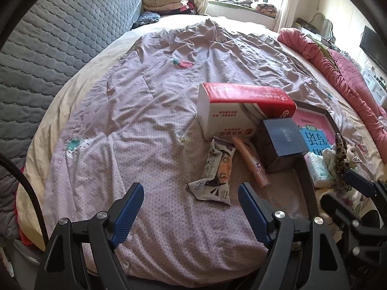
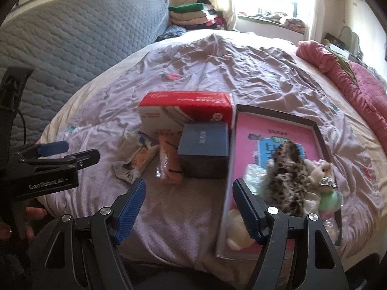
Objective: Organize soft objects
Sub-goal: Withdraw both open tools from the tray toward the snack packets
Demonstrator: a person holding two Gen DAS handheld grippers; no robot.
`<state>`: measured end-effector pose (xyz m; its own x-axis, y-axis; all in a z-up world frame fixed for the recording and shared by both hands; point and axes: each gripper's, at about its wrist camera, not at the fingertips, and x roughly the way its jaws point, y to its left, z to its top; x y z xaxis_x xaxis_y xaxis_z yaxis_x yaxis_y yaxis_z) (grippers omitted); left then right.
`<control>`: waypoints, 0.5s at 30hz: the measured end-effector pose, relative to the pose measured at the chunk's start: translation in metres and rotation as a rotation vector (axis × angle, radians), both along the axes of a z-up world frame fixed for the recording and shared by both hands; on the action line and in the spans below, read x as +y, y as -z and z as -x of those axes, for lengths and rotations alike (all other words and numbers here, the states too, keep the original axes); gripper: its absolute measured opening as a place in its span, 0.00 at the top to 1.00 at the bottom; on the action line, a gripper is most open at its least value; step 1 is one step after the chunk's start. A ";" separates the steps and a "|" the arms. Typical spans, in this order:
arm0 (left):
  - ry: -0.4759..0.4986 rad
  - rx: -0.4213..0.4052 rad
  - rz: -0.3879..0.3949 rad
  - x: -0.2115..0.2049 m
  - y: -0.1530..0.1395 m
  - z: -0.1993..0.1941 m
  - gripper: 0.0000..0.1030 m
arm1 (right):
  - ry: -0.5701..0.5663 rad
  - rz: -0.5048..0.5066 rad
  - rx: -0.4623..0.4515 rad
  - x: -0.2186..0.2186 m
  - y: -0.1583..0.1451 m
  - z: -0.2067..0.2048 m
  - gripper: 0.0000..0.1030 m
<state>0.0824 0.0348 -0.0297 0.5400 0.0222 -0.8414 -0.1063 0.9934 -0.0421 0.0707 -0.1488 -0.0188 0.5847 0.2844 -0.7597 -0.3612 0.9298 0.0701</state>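
Surface: bed (image 1: pixel 150 111), wrinkled lilac quilt w/ small embroidered motifs; grey quilted headboard (image 1: pixel 60 41) along its left side.
Left gripper (image 1: pixel 191 207): jaws wide, nothing btwn them; hovers over bare quilt, snack packets just ahead.
Right gripper (image 2: pixel 189 206): jaws wide, empty; right finger overlaps tray's near-left corner in its own view, contact can't tell.
Tray (image 2: pixel 316 130): shallow dark-walled box, pink printed base, right of centre on bed.
Soft objects: leopard-print plush (image 2: pixel 287 171), pale plush toy (image 2: pixel 321 169) w/ green-pink ball, cream plush (image 2: pixel 238 229) – all inside tray, near end.
Tissue pack (image 1: pixel 316 166): clear-wrapped, in tray beside the plush.
Red-white carton (image 1: pixel 241 108): on quilt, touching tray's far-left corner.
Dark blue box (image 2: pixel 203 142): in front of carton, against tray's left wall.
Orange tube pack (image 1: pixel 249 162): lying on quilt left of blue box.
Snack packets (image 1: pixel 215 171): crumpled, left of tube.
Pink blanket (image 1: pixel 338 72): bunched along bed's far-right edge.
Folded clothes (image 2: pixel 193 14): stack beyond headboard, nr window.
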 end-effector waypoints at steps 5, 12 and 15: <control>0.009 0.017 0.014 0.001 0.009 -0.004 0.23 | -0.035 0.029 0.025 0.019 0.015 -0.003 0.27; 0.017 0.050 0.055 0.008 0.027 -0.013 0.23 | -0.081 0.074 0.021 0.043 0.030 -0.008 0.27; 0.018 0.067 0.060 0.009 0.035 -0.019 0.23 | -0.092 0.083 0.010 0.050 0.035 -0.009 0.27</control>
